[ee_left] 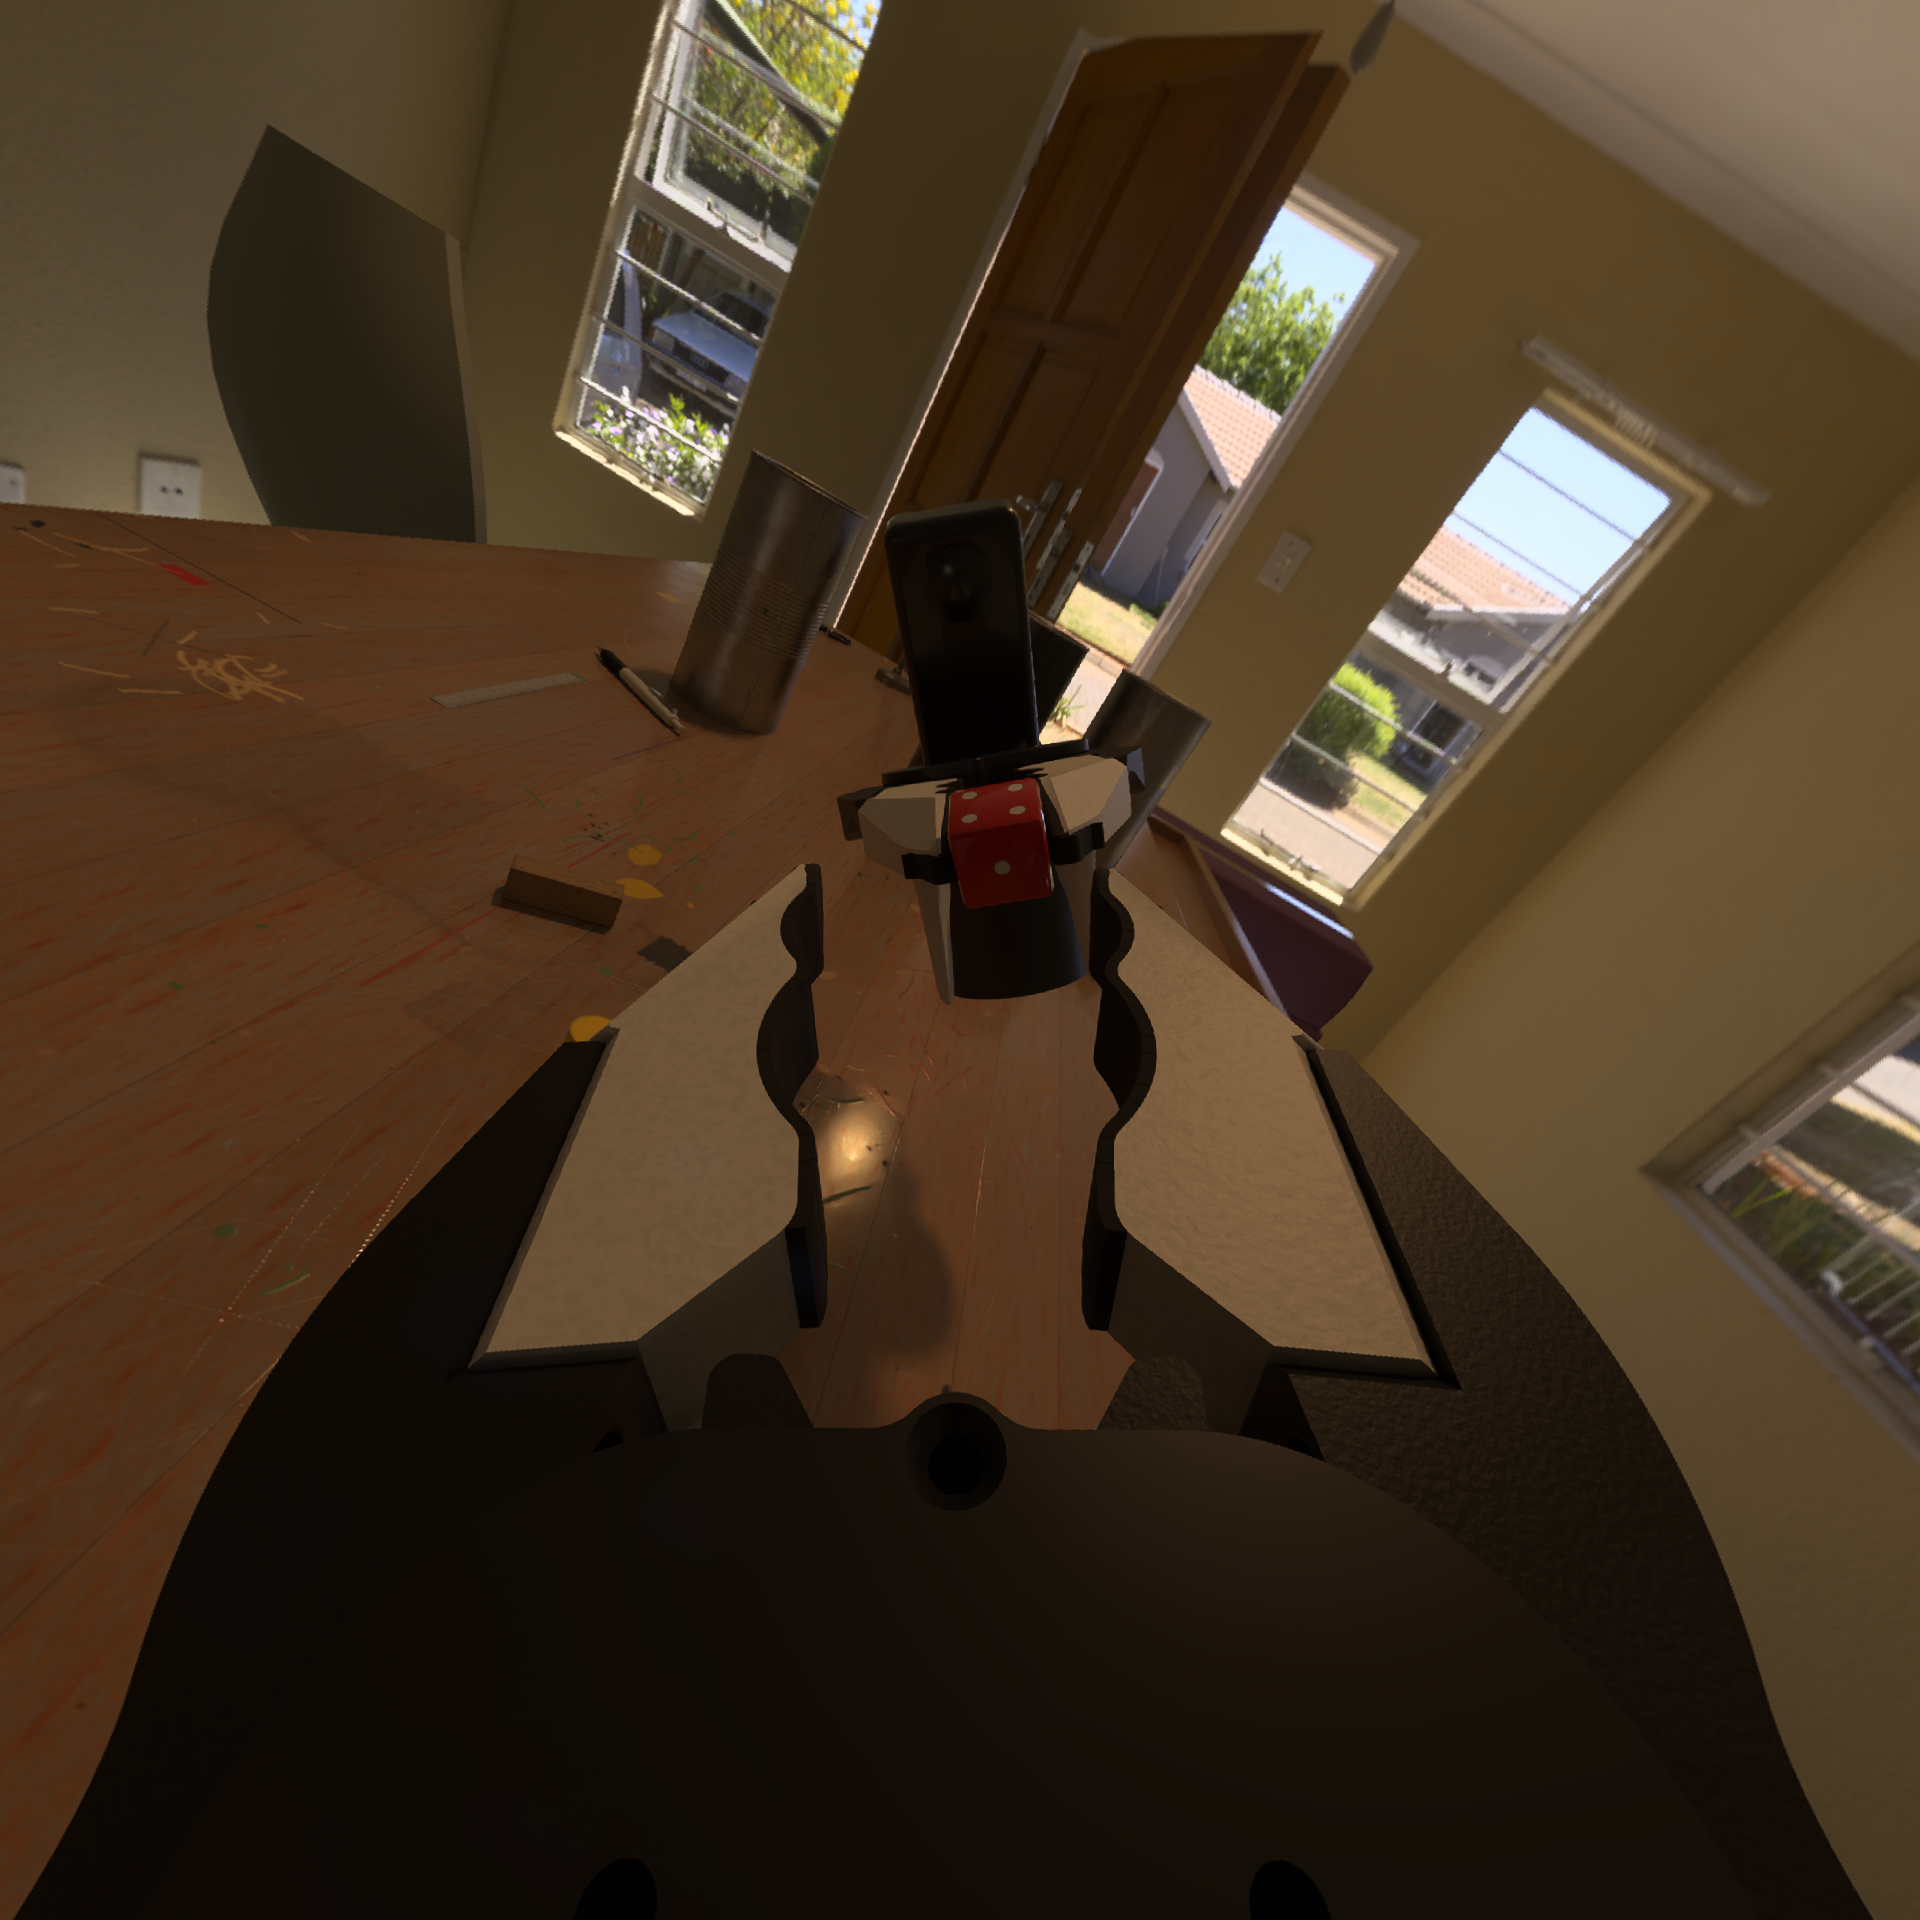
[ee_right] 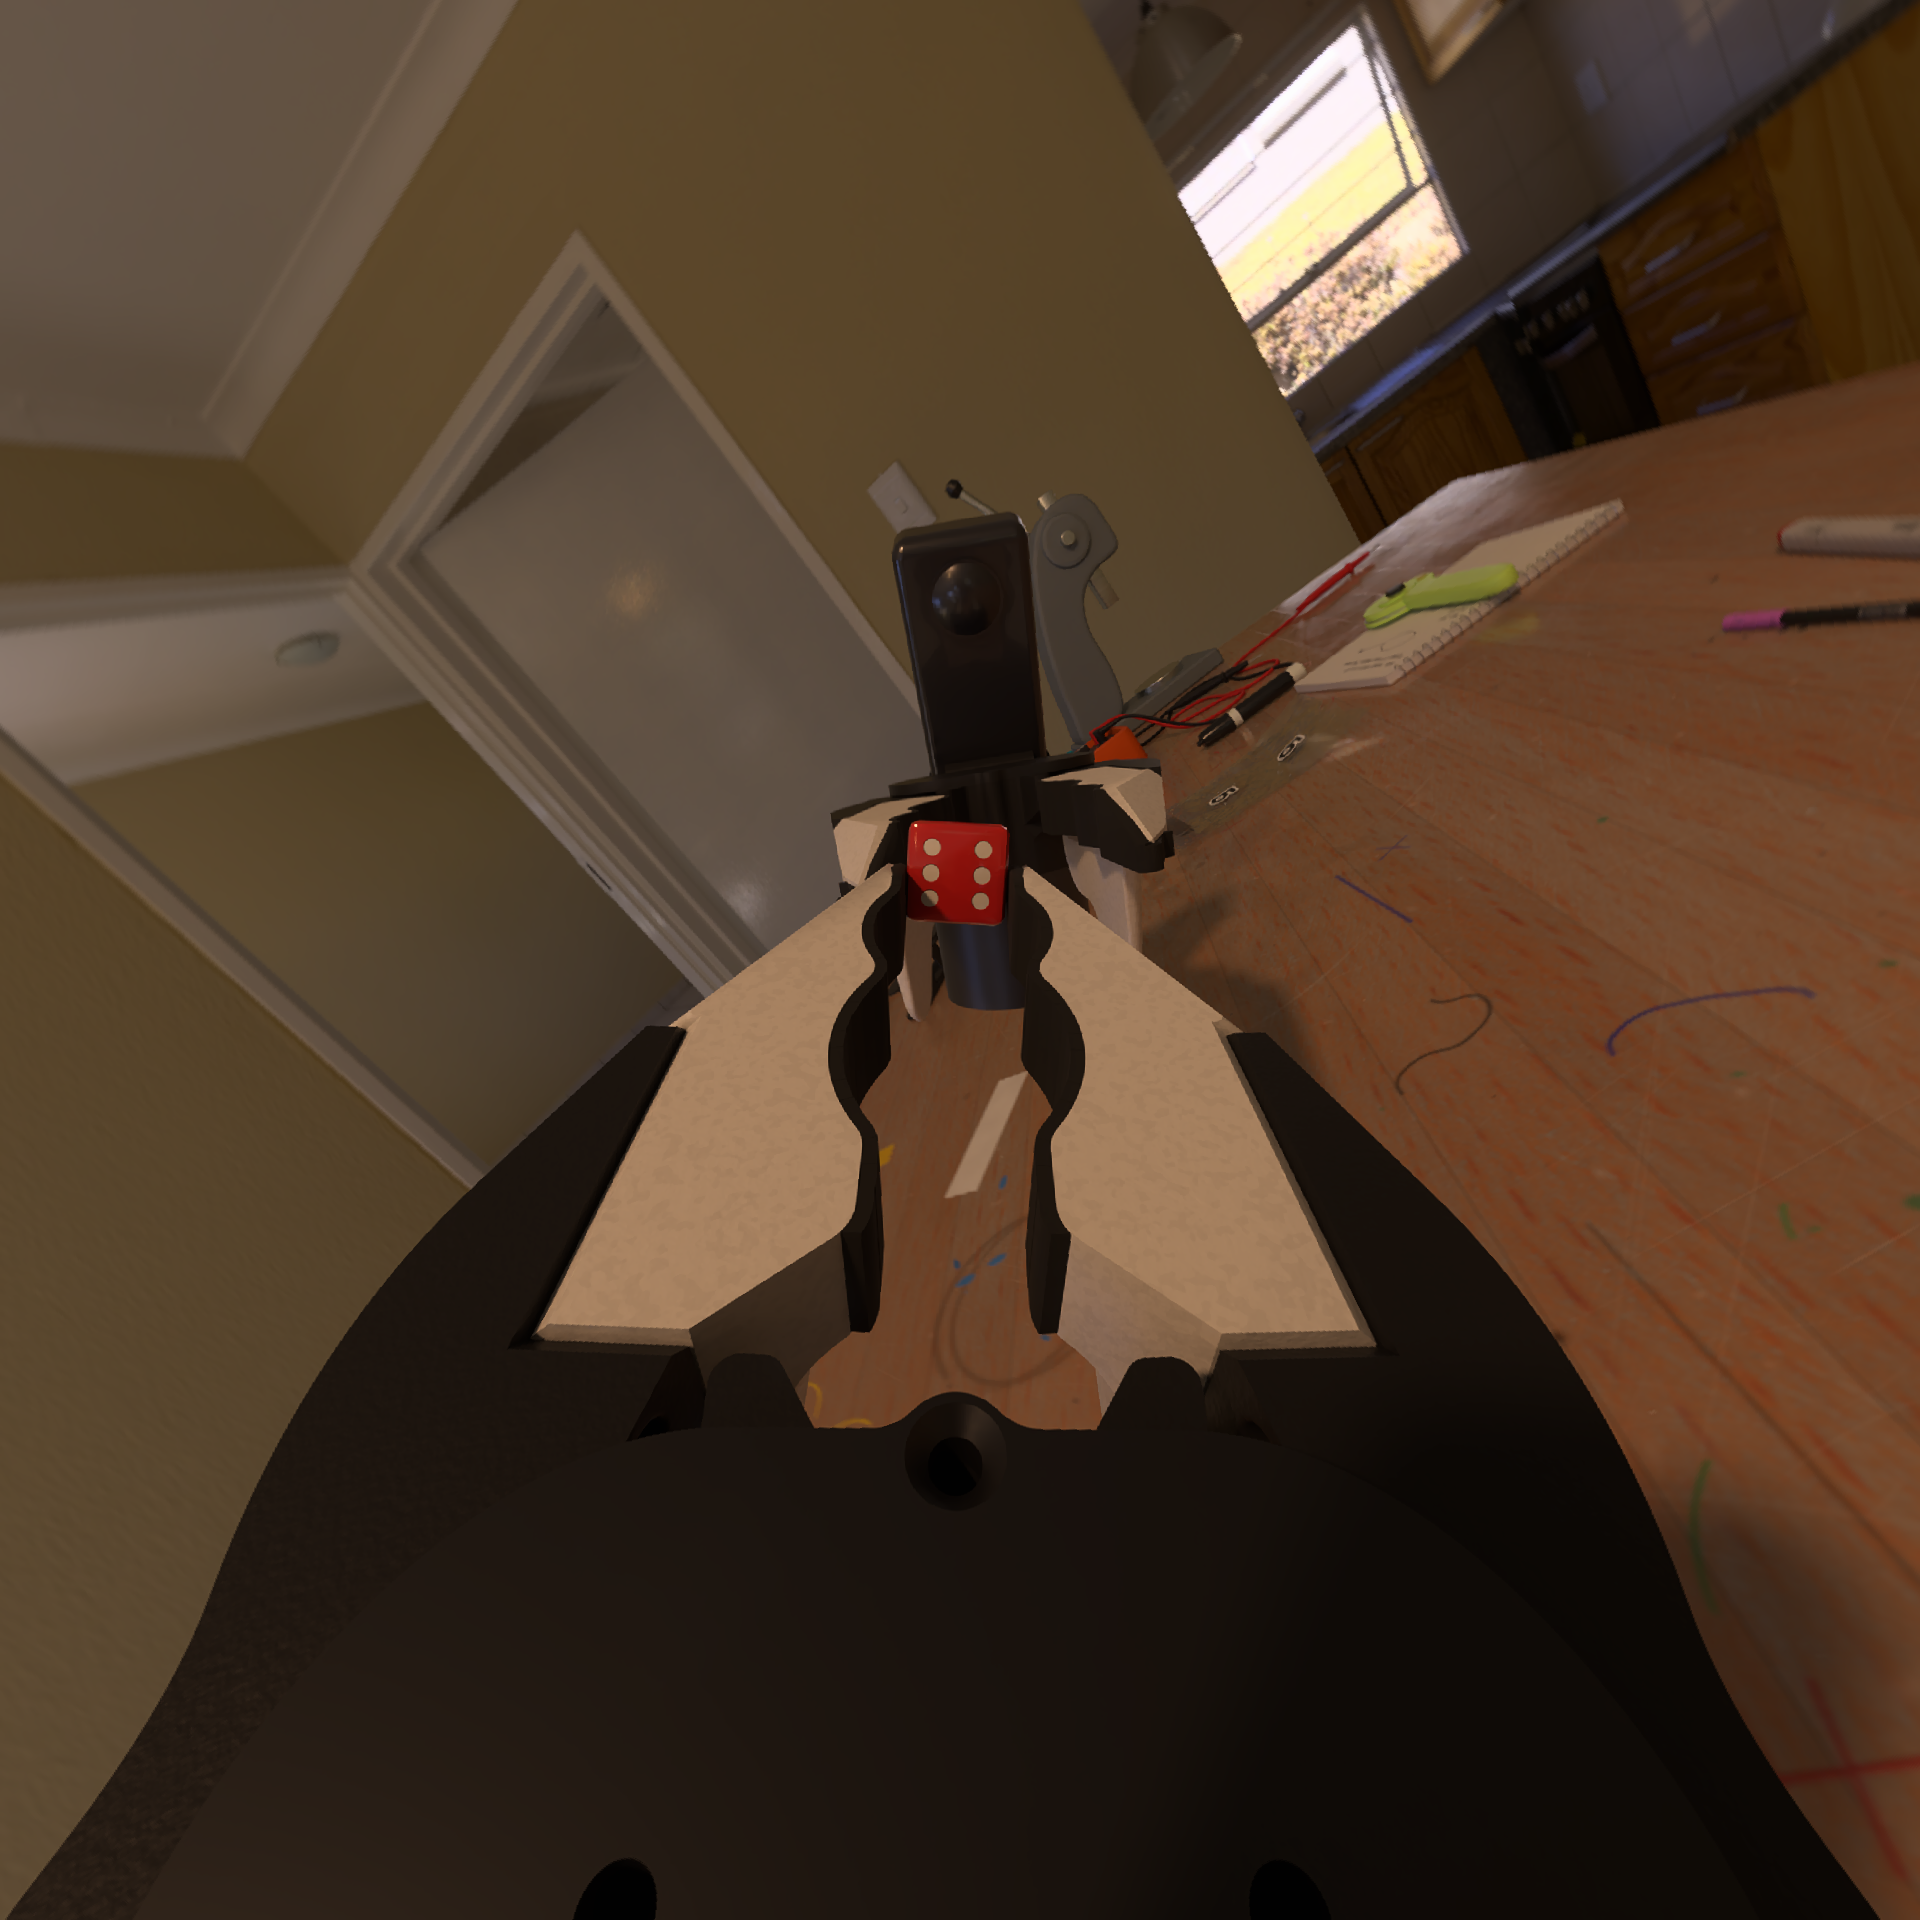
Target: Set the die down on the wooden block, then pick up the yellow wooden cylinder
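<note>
My right gripper (ee_right: 958, 883) is shut on a red die (ee_right: 957, 873) with white pips and holds it above the wooden table (ee_right: 1558, 935). In the left wrist view the die (ee_left: 997, 842) sits between that gripper's (ee_left: 995, 831) white fingers, straight ahead. My left gripper (ee_left: 956, 883) is open and empty, facing the right one just short of the die. It also shows in the right wrist view (ee_right: 997, 821), beyond the die. A small brown wooden block (ee_left: 561, 896) lies flat on the table to the left. The yellow cylinder is in neither view.
A tall metal can (ee_left: 764, 603), a pen (ee_left: 639, 691) and a ruler (ee_left: 509, 689) lie beyond the block. A spiral notebook (ee_right: 1455, 603), a green tool (ee_right: 1439, 594), markers (ee_right: 1818, 615), red wires (ee_right: 1226, 696) and a grey tool (ee_right: 1075, 613) are at the far side.
</note>
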